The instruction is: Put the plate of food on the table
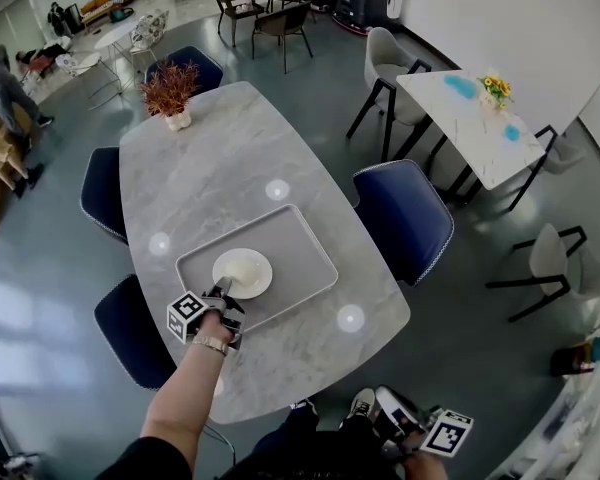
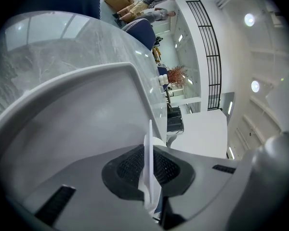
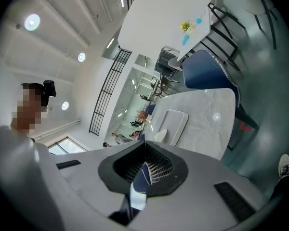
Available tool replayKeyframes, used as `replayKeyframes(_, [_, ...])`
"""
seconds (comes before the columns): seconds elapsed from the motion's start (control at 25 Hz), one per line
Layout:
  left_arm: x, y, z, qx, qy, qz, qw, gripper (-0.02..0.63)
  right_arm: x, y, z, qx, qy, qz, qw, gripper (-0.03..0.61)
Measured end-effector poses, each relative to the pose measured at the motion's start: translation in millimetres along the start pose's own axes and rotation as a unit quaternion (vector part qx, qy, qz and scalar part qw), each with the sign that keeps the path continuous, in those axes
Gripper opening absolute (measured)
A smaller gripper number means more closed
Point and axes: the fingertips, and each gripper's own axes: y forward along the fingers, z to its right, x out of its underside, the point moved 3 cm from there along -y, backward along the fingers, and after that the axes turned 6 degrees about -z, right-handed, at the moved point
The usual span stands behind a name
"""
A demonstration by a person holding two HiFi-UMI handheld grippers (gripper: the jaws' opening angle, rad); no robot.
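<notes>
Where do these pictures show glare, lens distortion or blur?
Head view: round lamp reflections glare on the marble table, and its edges bow from the wide lens. Left gripper view: dark corners; the tray curves strongly. Right gripper view: the ceiling lamps bloom, and a mosaic patch at the left was added afterwards.

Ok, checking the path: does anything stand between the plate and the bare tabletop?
Only the tray's raised rim around the plate, which the left gripper is shut on; the potted plant stands at the table's far end.
</notes>
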Motion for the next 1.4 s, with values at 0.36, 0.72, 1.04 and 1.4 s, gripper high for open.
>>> replayKeyframes(0.36, [-3.6,8.7,-1.9,-0.024,0.012,-0.004,0.9996,0.028,5.3,1.6,1.7,-0.003,0.007,-0.003,1.000,0.012])
replayKeyframes(0.72, [-3.9,9.4,-6.7,-0.050,0.023,-0.006,0.9985,0.028,9.6,-1.3,2.5,-0.004,0.010,-0.002,1.000,0.012])
replayKeyframes(1.04, [0.2,10.4,-11.0,-0.070,0.040,-0.016,0.9966,0.029,11.9,-1.9,4.0,-0.008,0.014,-0.002,1.000,0.012])
replayKeyframes(1.4, [-4.5,8.0,-8.5,-0.120,0.090,-0.018,0.9886,0.089,12.2,-2.1,2.2,-0.014,0.016,0.002,1.000,0.012])
